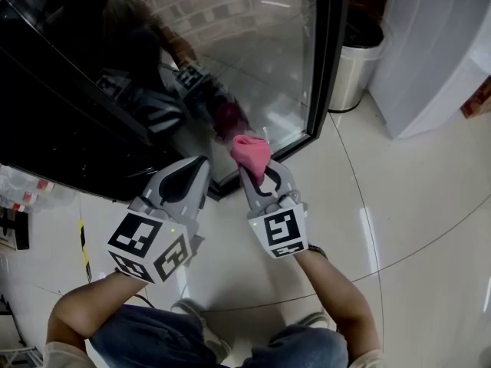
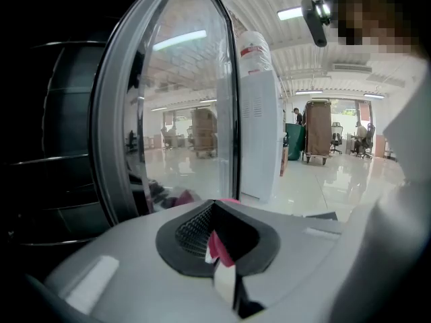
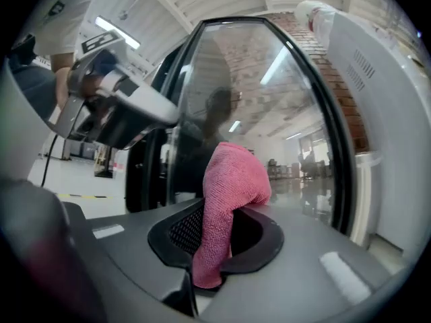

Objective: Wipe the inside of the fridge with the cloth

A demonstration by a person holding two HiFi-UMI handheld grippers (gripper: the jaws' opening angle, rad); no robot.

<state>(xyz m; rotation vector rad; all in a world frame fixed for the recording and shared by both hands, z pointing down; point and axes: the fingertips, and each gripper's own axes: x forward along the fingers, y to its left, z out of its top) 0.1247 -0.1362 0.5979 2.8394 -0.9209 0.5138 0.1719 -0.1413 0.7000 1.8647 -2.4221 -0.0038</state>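
pink knit-textured cloth [image 1: 252, 154]: fuzzy, matt; black-framed glass fridge door [image 1: 261, 60]: smooth, glossy, mirror-like; pale floor [image 1: 414, 198]: polished, shiny; cylindrical bin [image 1: 354, 71]: brushed metal; grey right gripper [image 1: 261, 173]: matt plastic.

Reflections on the fridge door [image 1: 261, 67] hide whatever lies behind its glass.

Bright ceiling strip lights [image 2: 289, 12]; glare and reflections on the glass door [image 1: 253, 60]; glossy floor [image 1: 414, 205]; fisheye-bent edges; blurred foreground

Glossy pale floor [image 1: 414, 205] lit by ceiling strip lights [image 2: 289, 13], steel bin [image 1: 354, 71] set beside white cabinet [image 1: 437, 52], brick wall [image 3: 340, 86] behind.
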